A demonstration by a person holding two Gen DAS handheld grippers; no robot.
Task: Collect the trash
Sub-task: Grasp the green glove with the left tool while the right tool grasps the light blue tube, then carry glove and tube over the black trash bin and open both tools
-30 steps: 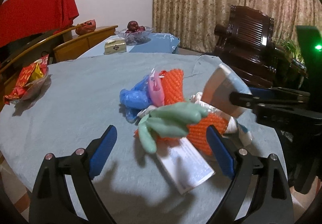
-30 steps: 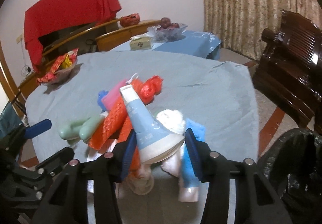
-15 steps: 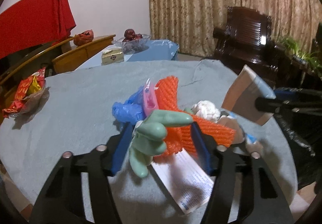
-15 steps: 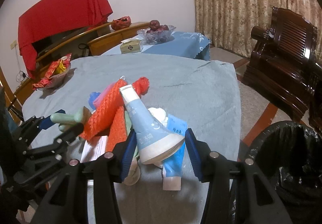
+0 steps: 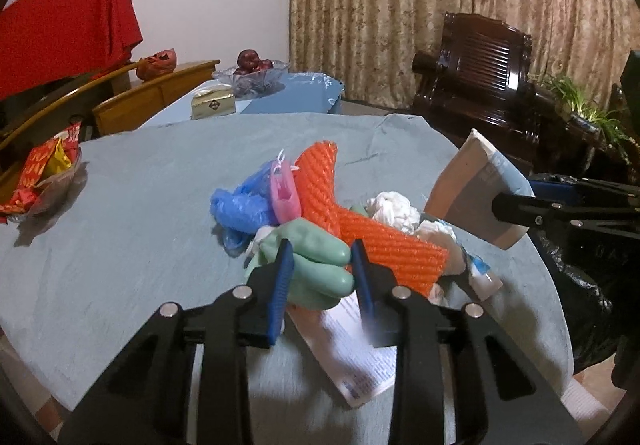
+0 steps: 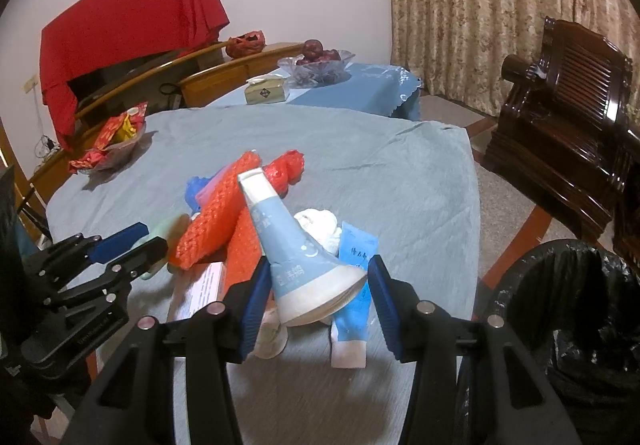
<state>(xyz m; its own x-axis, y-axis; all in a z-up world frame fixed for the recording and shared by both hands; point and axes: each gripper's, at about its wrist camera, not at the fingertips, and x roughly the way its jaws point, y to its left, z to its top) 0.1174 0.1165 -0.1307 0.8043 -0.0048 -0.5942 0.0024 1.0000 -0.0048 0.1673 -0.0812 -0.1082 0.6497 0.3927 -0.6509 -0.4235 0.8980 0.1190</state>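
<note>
L gripper (image 5: 322, 265) fingers closing on green glove (image 5: 316, 257); R gripper (image 6: 316, 291) pinching tube (image 6: 296, 257); bin (image 6: 580, 309) bag-lined.

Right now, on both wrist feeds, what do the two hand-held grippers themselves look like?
They match. The left hand-held gripper and right hand-held gripper each have a black plastic frame of cut-out struts, silver round bolt heads at the joints, and two flat fingers faced with blue ribbed pads. No cables, sleeves or hands show; the left one's body bears small pale lettering, too blurred to read.
</note>
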